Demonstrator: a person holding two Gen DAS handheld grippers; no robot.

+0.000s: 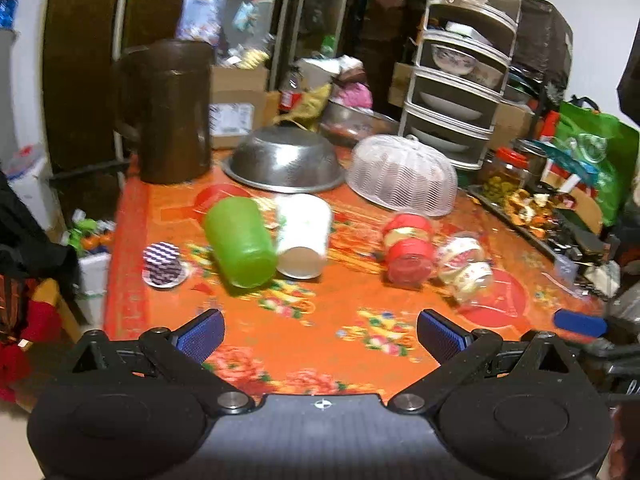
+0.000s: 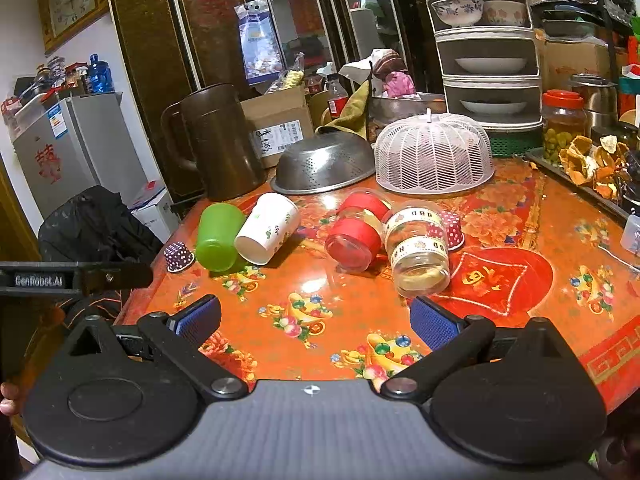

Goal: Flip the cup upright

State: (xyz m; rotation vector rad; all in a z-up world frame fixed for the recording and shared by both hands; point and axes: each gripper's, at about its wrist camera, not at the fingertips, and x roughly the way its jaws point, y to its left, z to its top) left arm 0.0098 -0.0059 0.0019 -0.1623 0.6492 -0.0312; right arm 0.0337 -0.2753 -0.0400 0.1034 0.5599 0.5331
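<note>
Several cups lie on their sides on the orange flowered table (image 1: pixel 312 320) (image 2: pixel 320 288). A green plastic cup (image 1: pixel 240 242) (image 2: pixel 218 236) lies beside a white paper cup (image 1: pixel 304 236) (image 2: pixel 268 228). To their right lie a red-banded clear cup (image 1: pixel 408 248) (image 2: pixel 356 232) and a clear cup with a patterned band (image 1: pixel 464 264) (image 2: pixel 420 256). A small purple dotted cup (image 1: pixel 162 264) (image 2: pixel 179 257) stands upside down at the left. My left gripper (image 1: pixel 320 336) is open and empty, short of the cups. My right gripper (image 2: pixel 316 320) is open and empty, near the clear cup.
A brown jug (image 1: pixel 168 112) (image 2: pixel 216 140), an upturned steel colander (image 1: pixel 284 160) (image 2: pixel 324 162) and a white mesh food cover (image 1: pixel 402 174) (image 2: pixel 434 152) stand behind the cups. A tiered dish rack (image 2: pixel 484 60) and a jar (image 2: pixel 562 120) stand at the back right. A red dotted cup (image 2: pixel 452 228) lies behind the clear cup.
</note>
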